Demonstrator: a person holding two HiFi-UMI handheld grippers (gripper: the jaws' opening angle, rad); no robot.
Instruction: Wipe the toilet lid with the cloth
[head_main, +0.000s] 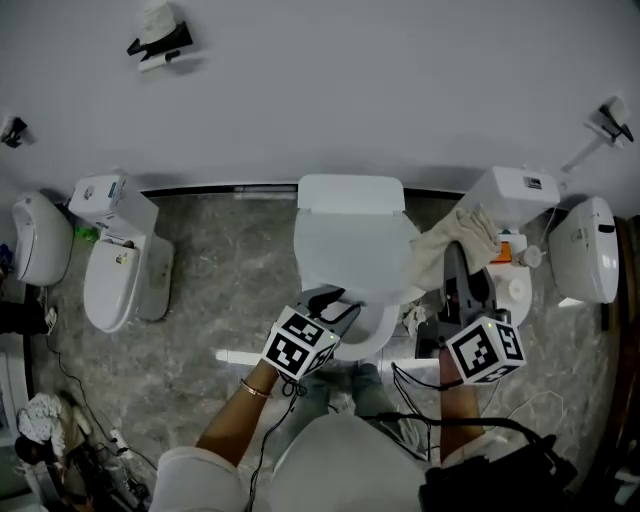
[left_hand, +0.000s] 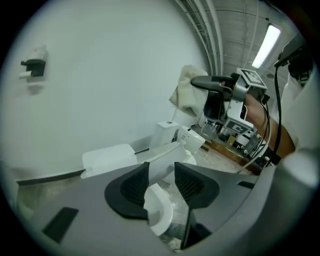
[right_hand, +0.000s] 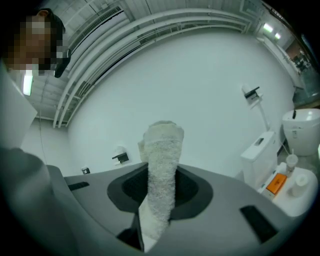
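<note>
A white toilet (head_main: 352, 245) stands against the wall in the middle of the head view. Its lid (left_hand: 167, 157) is tilted part-way up, and my left gripper (head_main: 335, 303) is shut on the lid's front edge. In the left gripper view the white slab runs between the dark pads (left_hand: 136, 184), with the curved seat rim (left_hand: 159, 212) below. To the right of the toilet my right gripper (head_main: 457, 268) is shut on a cream terry cloth (head_main: 455, 240). That cloth (right_hand: 162, 150) stands up between the jaws, held in the air clear of the lid.
Other toilets stand at the left (head_main: 120, 270), far left (head_main: 40, 235) and right (head_main: 585, 250). An orange bottle (head_main: 506, 250) and white containers sit beside the right tank (head_main: 515, 195). Cables trail over the marble floor (head_main: 220, 280) near the person's legs.
</note>
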